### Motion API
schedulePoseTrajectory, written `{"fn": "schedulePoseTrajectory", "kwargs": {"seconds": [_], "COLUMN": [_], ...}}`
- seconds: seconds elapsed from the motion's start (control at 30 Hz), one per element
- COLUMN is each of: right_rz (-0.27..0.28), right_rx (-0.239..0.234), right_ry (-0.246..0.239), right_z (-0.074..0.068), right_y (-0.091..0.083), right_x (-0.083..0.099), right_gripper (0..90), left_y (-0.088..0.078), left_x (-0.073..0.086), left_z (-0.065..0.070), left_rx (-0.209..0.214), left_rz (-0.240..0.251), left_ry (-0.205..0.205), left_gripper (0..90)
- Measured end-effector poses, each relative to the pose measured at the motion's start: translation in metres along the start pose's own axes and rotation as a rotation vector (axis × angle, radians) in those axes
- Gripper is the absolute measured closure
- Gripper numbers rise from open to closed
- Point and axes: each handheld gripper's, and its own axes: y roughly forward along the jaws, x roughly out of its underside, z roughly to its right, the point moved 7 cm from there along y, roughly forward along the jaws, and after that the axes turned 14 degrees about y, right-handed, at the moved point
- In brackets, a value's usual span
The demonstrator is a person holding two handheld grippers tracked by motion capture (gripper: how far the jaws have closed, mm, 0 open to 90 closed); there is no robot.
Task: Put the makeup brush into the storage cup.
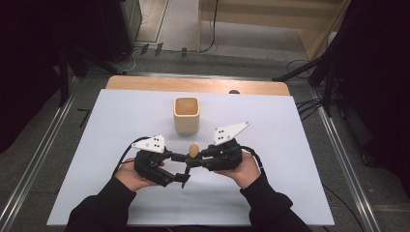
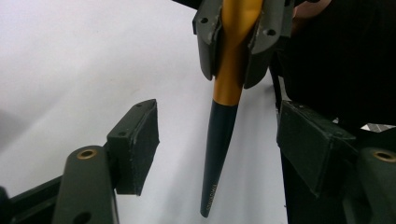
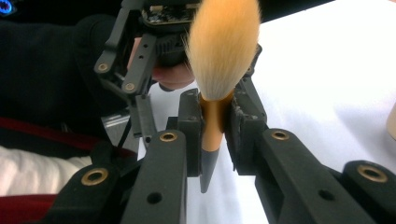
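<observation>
A make-up brush [image 1: 193,150] with an orange bristle head [image 3: 224,46], a gold ferrule and a dark tapered handle [image 2: 217,158] is held above the white table cover. My right gripper [image 3: 215,130] is shut on the gold ferrule, bristles pointing up; in the high view it [image 1: 192,160] sits at centre front. My left gripper [image 2: 222,140] is open, its two pads standing on either side of the dark handle tip without touching it. Seen from above, the left gripper [image 1: 181,168] faces the right one closely.
A light wooden square cup [image 1: 186,115] stands upright on the white cover [image 1: 121,125], just behind the grippers. The cover's edges meet a wooden tabletop strip [image 1: 145,83] at the back. Black stands and cables lie beyond the table.
</observation>
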Motion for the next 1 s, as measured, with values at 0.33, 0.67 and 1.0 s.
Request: {"fn": "schedulePoseTrajectory", "kwargs": {"seconds": [0.33, 0.67, 1.0], "right_rz": [-0.035, -0.041, -0.045], "right_rx": [-0.009, -0.016, -0.016], "right_ry": [-0.037, -0.037, -0.032], "right_z": [-0.0013, -0.0024, -0.0021], "right_y": [0.0031, 0.005, 0.0055], "right_x": [0.001, 0.0008, 0.0013], "right_gripper": [78.1, 78.1, 78.0], "left_y": [0.0054, 0.0074, 0.0088], "left_x": [0.0019, 0.0014, 0.0004], "left_z": [-0.0018, 0.0008, 0.002], "left_rx": [0.02, 0.033, 0.04], "left_rz": [-0.01, -0.011, -0.013], "left_ry": [-0.011, 0.001, 0.013], "left_gripper": [49.2, 64.9, 71.8]}}
